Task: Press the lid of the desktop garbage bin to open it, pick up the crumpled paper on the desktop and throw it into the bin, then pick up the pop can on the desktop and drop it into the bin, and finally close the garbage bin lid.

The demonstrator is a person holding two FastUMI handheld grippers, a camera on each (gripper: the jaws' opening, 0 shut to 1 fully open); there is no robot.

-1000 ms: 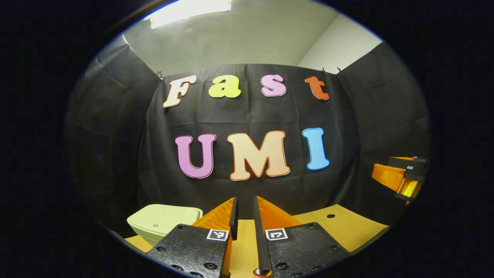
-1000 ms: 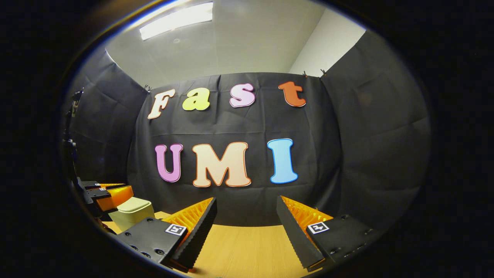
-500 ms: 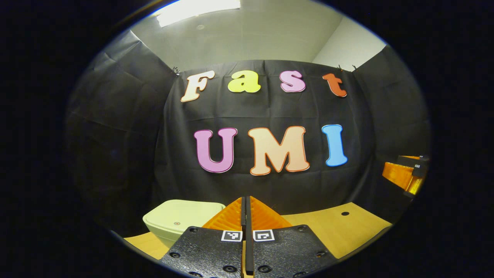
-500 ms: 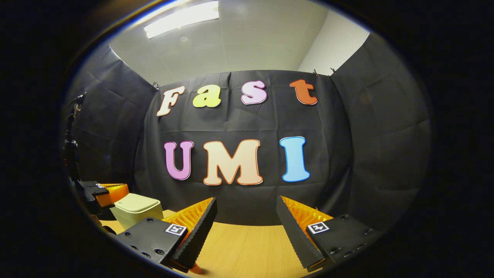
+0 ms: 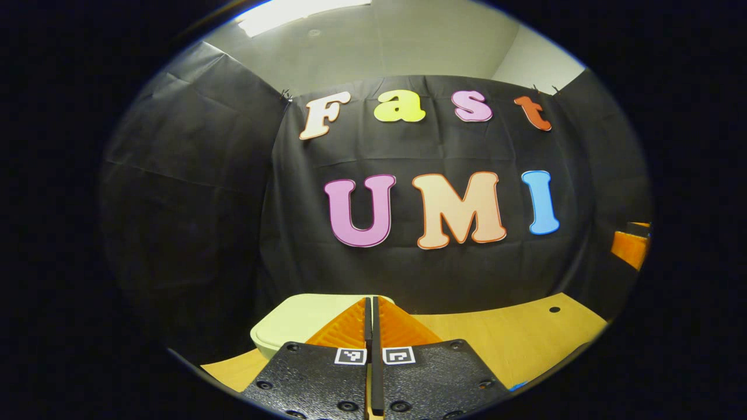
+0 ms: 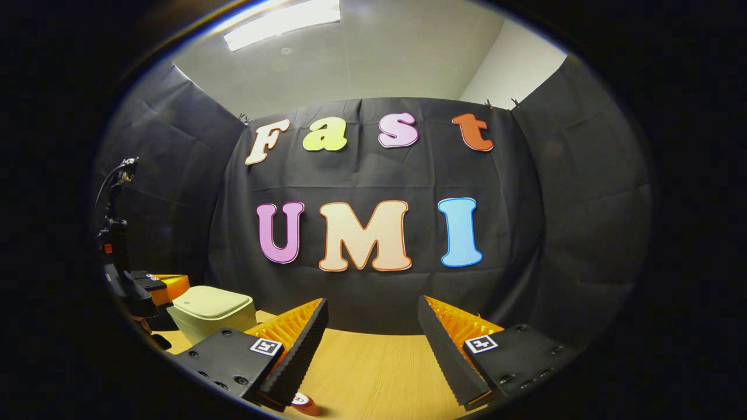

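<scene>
My left gripper (image 5: 371, 309) has its fingers pressed together, empty, tips level with the closed lid of the pale green plastic desktop bin (image 5: 295, 324) just ahead on the light wooden tabletop (image 5: 513, 338). My right gripper (image 6: 373, 326) gapes wide, holding nothing. A red pop can (image 6: 304, 402) peeks beneath its left finger. The bin sits far left there.

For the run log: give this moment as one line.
left gripper: shut, empty, at garbage bin | lid: closed | right gripper: open, over table | stage: before lid press
</scene>
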